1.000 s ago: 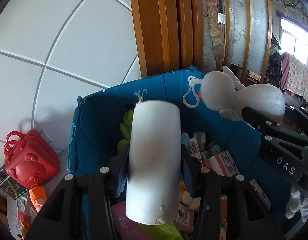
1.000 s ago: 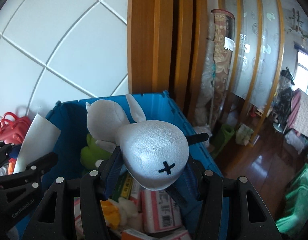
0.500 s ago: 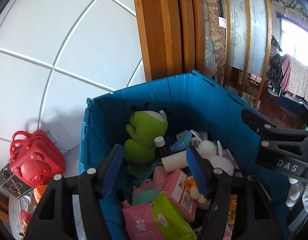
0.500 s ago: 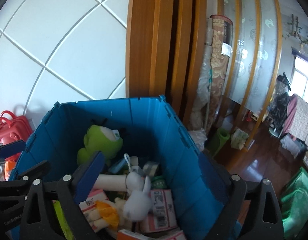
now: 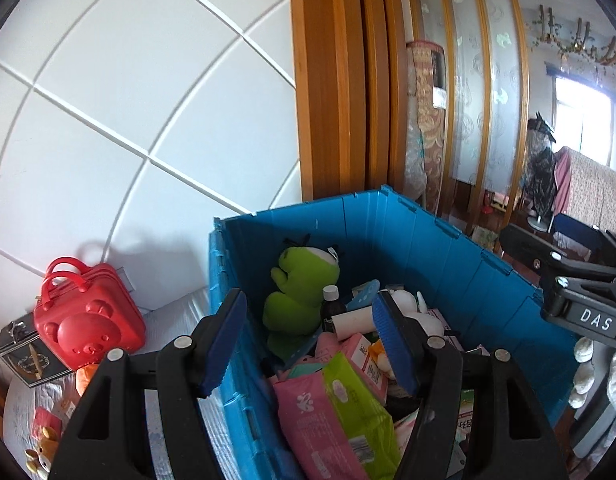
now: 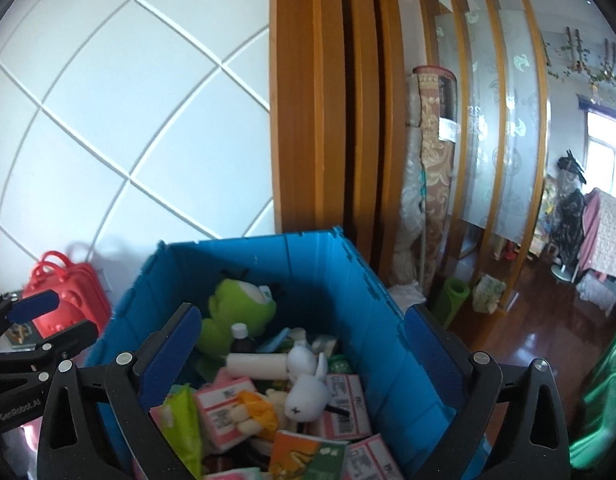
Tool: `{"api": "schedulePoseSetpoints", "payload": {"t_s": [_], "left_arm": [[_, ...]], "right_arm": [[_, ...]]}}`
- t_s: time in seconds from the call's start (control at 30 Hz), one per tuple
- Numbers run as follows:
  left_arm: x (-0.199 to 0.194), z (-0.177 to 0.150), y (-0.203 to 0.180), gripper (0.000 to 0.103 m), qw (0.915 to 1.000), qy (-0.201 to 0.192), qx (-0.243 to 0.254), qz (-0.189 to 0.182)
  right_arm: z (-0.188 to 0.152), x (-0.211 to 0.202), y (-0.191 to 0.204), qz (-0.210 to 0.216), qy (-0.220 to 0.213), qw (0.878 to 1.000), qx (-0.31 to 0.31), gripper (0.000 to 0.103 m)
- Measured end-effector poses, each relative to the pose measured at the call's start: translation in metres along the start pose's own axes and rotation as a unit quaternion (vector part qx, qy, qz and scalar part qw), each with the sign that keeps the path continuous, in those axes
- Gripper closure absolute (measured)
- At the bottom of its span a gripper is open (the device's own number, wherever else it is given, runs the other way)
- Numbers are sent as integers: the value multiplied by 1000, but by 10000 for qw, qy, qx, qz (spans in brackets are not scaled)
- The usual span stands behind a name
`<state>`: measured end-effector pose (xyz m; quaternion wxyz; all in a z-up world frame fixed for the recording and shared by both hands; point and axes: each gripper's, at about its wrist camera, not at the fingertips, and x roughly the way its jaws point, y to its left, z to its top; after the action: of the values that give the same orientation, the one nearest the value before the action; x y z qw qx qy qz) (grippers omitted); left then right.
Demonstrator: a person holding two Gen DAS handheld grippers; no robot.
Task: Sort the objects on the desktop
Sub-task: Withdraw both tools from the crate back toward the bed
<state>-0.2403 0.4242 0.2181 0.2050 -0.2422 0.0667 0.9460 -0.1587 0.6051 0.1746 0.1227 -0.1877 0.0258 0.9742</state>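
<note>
Right wrist view shows the white rabbit plush (image 6: 306,390) lying beside the paper roll (image 6: 256,365) in the blue crate (image 6: 331,276), under the wide, empty right gripper (image 6: 304,354). Left wrist view alone shows the left gripper (image 5: 308,342), parted and empty, straddling the crate's wall.

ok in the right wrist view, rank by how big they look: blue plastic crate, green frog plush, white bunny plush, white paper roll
1. Blue plastic crate
2. Green frog plush
3. White bunny plush and white paper roll: too alike to rank, and the bunny lies nearer the camera.
</note>
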Motion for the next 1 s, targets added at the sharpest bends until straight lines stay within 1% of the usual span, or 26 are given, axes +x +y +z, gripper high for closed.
{"api": "schedulePoseSetpoints", "payload": {"t_s": [0.07, 0.13, 0.23, 0.33, 0.43, 0.5, 0.63, 0.73, 0.8, 0.93, 1.0], "left_arm": [[-16, -8, 13, 38, 9998, -108, -172, 5], [-31, -18, 27, 38, 9992, -200, -322, 88], [-52, -39, 49, 38, 9973, -342, -459, 451], [-70, -65, 75, 38, 9939, -390, -637, 807], [-85, -94, 106, 38, 9885, -286, -832, 1226], [-97, -115, 128, 38, 9847, -214, -962, 1440], [-121, -154, 178, 38, 9747, -68, -1275, 1836], [-142, -183, 218, 38, 9638, -5, -1466, 2227], [-154, -202, 241, 38, 9564, 60, -1598, 2442], [-178, -240, 290, 38, 9417, 239, -1952, 2730], [-188, -257, 312, 38, 9335, 333, -2093, 2892]], "right_arm": [[-6, -13, 10, 118, -129, 9998, -22, 0], [-13, -25, 21, 296, -273, 9992, 30, 0], [-23, -42, 42, 616, -504, 9967, 130, 0], [-33, -59, 69, 977, -717, 9925, 147, 0], [-40, -71, 100, 1436, -810, 9862, 125, 0], [-45, -76, 124, 1748, -808, 9812, 89, 0], [-55, -84, 178, 2215, -793, 9719, -118, 0], [-67, -86, 228, 2519, -684, 9644, -429, 0], [-76, -84, 257, 2688, -535, 9598, -598, 0], [-99, -80, 314, 3065, -161, 9484, -801, 0], [-115, -79, 343, 3188, 25, 9433, -924, 0]]}}
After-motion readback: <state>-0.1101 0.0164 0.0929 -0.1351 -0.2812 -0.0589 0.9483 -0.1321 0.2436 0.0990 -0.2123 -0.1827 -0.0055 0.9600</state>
